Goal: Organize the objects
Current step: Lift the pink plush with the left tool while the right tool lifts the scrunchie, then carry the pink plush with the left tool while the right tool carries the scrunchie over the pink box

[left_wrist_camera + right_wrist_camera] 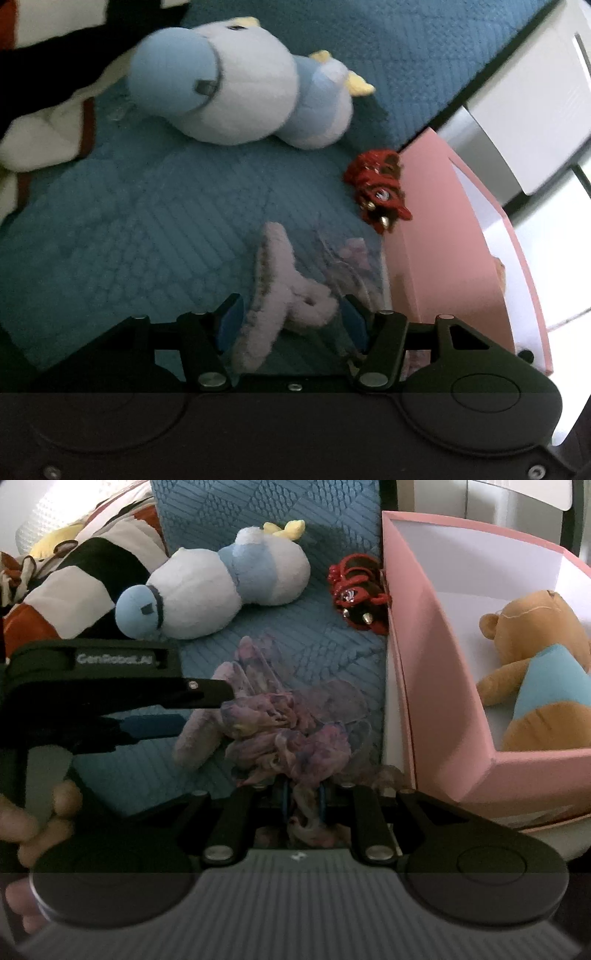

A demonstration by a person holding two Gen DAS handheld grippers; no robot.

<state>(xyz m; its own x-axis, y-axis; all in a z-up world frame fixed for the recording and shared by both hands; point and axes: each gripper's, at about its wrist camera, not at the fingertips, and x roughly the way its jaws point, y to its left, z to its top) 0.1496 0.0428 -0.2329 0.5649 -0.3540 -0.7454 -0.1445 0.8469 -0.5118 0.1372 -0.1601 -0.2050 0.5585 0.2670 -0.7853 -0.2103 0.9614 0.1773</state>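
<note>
A: Item 1, the left gripper (291, 321)?
B: Lower centre of the left wrist view, jaws partly apart. A fuzzy lilac claw hair clip (280, 291) lies between the blue pads (231, 321); the pads do not press on it.

A: Item 2, the right gripper (303, 801)?
B: Lower centre of the right wrist view, jaws nearly together, pinching a gauzy pink-purple scrunchie (291, 720). Its bunched fabric spreads upward over the blue quilted bedspread (266, 517).

A: Item 3, the plush toys?
B: 1 white and pale-blue plush (229, 587) with yellow tips, lying on the bedspread in the upper middle. 1 brown teddy bear (535, 668) in a light-blue shirt, inside the pink box (436, 701) at the right.

A: Item 4?
B: A red and black hair accessory (358, 590) on the bedspread, touching the box's outer wall.

A: Remaining?
B: A patterned black, white and orange blanket (74, 583), upper left. Fingers of a hand (44, 819), lower left.
</note>
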